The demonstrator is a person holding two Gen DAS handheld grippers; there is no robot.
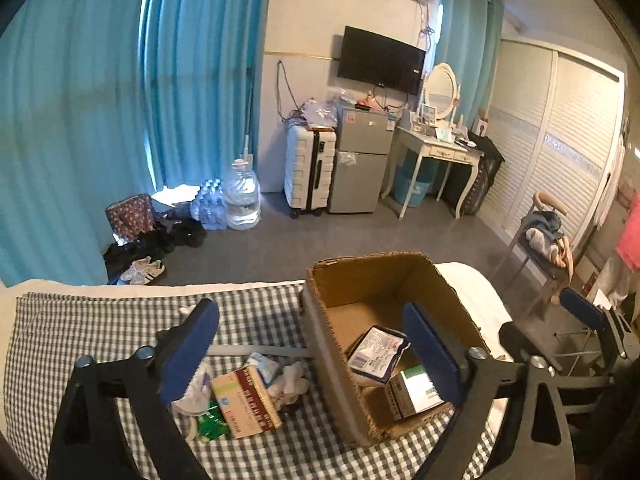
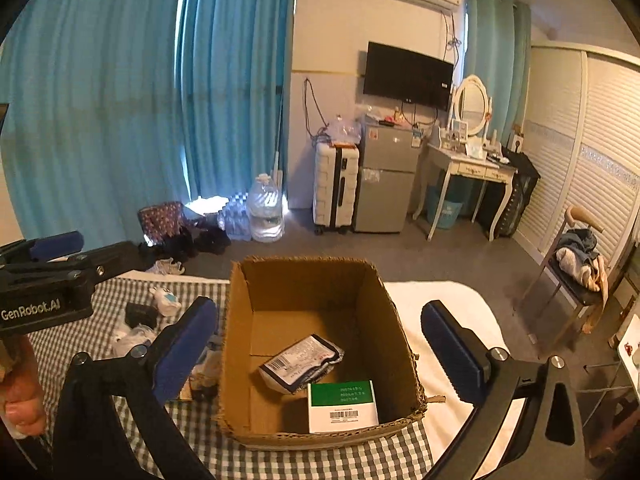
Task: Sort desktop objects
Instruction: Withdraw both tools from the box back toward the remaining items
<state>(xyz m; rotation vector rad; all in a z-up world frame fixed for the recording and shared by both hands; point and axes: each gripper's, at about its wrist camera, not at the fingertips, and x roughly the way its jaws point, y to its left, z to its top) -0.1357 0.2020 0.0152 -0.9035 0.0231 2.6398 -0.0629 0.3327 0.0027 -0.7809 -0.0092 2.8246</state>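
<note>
An open cardboard box stands on a checked cloth. Inside lie a crumpled foil packet and a green and white carton. Left of the box, loose items are piled: a red and cream carton, a green sachet, white tissue and a small white packet. My left gripper hangs open above the box's left wall, holding nothing. My right gripper is open and empty over the box.
The cloth lies on a white surface that ends just beyond the box. A chair with clothes stands at the right. A suitcase, a small fridge, a water jug and shoes are on the floor behind.
</note>
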